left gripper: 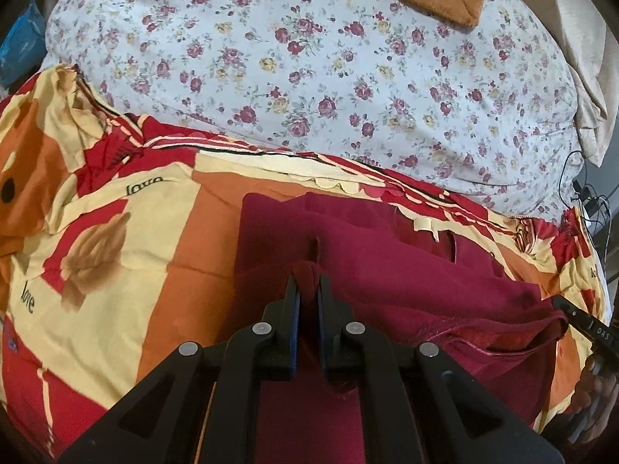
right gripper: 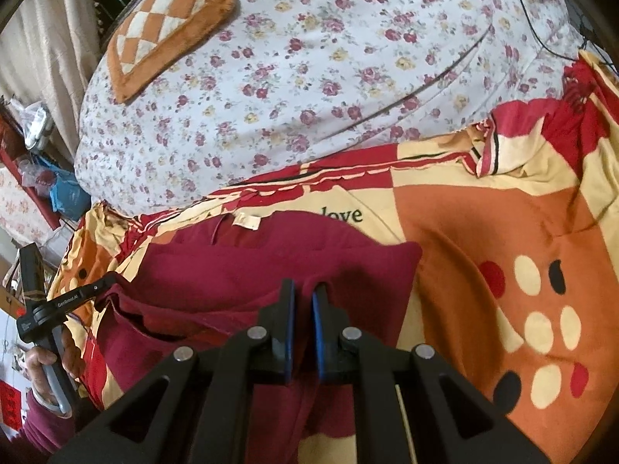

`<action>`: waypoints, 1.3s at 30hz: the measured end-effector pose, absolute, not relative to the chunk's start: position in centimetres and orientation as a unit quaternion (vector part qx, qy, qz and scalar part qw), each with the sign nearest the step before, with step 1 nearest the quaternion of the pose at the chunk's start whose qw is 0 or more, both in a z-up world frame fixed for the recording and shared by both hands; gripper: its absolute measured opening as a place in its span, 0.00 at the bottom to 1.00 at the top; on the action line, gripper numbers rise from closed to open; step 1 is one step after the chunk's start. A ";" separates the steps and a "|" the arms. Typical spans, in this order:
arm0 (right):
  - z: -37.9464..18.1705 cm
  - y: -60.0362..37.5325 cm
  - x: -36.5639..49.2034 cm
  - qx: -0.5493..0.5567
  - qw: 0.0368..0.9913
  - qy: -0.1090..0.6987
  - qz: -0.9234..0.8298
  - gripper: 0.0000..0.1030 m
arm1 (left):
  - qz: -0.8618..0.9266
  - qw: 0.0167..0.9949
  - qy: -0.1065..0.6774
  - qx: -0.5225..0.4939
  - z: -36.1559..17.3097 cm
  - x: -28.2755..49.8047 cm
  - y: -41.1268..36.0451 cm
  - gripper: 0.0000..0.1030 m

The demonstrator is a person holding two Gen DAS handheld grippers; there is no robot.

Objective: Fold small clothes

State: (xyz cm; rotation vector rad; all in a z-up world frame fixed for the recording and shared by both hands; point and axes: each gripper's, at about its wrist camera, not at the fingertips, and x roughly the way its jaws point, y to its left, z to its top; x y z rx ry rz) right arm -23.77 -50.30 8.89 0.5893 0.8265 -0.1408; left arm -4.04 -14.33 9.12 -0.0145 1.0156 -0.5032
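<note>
A dark red garment (left gripper: 406, 266) lies on a red, orange and cream bedcover (left gripper: 116, 232). My left gripper (left gripper: 308, 280) is shut on a bunched fold of the garment near its left end. In the right wrist view the same garment (right gripper: 232, 270) spreads left of centre, with a cream label (right gripper: 245, 223) at its far edge. My right gripper (right gripper: 303, 290) is shut on the garment's edge near its right corner. The other gripper shows at the right edge of the left wrist view (left gripper: 580, 319) and at the left of the right wrist view (right gripper: 65, 299), pinching the cloth.
A white floral quilt (left gripper: 309, 58) lies beyond the bedcover. An orange checked cushion (right gripper: 166, 23) rests on it. A beige curtain (right gripper: 42, 46) and cluttered shelves (right gripper: 35, 162) stand at the left. Black cables (left gripper: 588, 193) hang at the bed's right side.
</note>
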 end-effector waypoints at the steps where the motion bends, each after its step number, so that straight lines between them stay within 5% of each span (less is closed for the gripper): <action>1: 8.8 -50.5 -23.6 0.284 0.871 0.395 -0.068 0.08 | -0.240 0.843 0.482 -0.007 9.1 -3.7 -14.6 0.00; 16: 4.9 -53.4 -19.3 0.341 0.847 0.399 -0.075 0.09 | -0.243 0.827 0.505 -0.043 7.2 2.0 -16.8 0.00; 19: 5.3 -52.8 -19.1 0.314 0.856 0.403 -0.078 0.11 | -0.238 0.818 0.518 -0.072 6.6 3.0 -16.3 0.17; 22: 6.8 -52.4 -20.1 0.306 0.867 0.385 -0.078 0.30 | -0.233 0.826 0.499 -0.120 7.6 3.3 -14.4 0.27; 23: 7.3 -52.4 -20.6 0.303 0.871 0.376 -0.090 0.60 | -0.233 0.826 0.496 -0.132 8.0 3.4 -13.9 0.27; 24: 7.8 -52.5 -21.2 0.299 0.876 0.363 -0.105 0.74 | -0.232 0.826 0.496 -0.136 8.4 3.3 -13.4 0.27; 39: 6.5 -52.1 -21.3 0.291 0.868 0.392 -0.086 0.74 | -0.298 0.800 0.518 -0.051 7.1 2.0 -14.7 0.40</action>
